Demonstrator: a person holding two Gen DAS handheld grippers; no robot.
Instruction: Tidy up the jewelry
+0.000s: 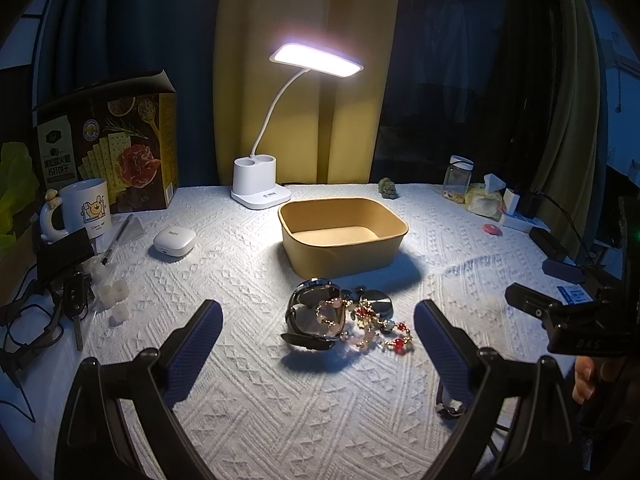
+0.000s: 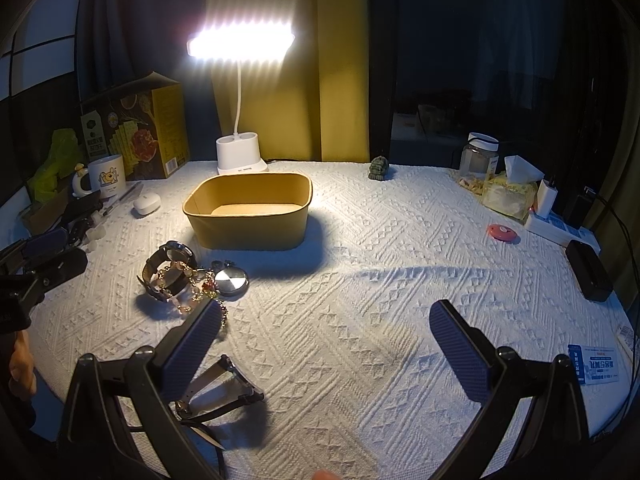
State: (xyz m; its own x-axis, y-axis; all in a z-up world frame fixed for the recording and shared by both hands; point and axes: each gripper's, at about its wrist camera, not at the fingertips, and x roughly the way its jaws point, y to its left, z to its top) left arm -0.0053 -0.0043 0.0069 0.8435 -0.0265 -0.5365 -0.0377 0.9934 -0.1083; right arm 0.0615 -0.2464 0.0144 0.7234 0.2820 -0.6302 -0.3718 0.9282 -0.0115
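Observation:
A pile of jewelry lies on the white cloth: a dark-strap wristwatch [image 1: 312, 312], a gold and red bead bracelet [image 1: 376, 328] and a round silver pocket watch [image 1: 378, 300]. The pile also shows in the right wrist view [image 2: 180, 280], with the pocket watch [image 2: 231, 280]. An empty tan box [image 1: 344, 236] [image 2: 248, 210] stands just behind it. My left gripper [image 1: 318, 344] is open, with the pile between and just ahead of its fingers. My right gripper [image 2: 326, 344] is open and empty, to the right of the pile. Another metal-band watch [image 2: 220, 392] lies by its left finger.
A lit desk lamp [image 1: 260, 188] stands behind the box. A cracker box [image 1: 112, 140], mug [image 1: 86, 208], earbud case [image 1: 174, 240], pen, keys and cables crowd the left. A jar [image 2: 478, 156], tissues [image 2: 508, 192], power strip [image 2: 560, 228] and a red disc [image 2: 502, 232] sit at the right.

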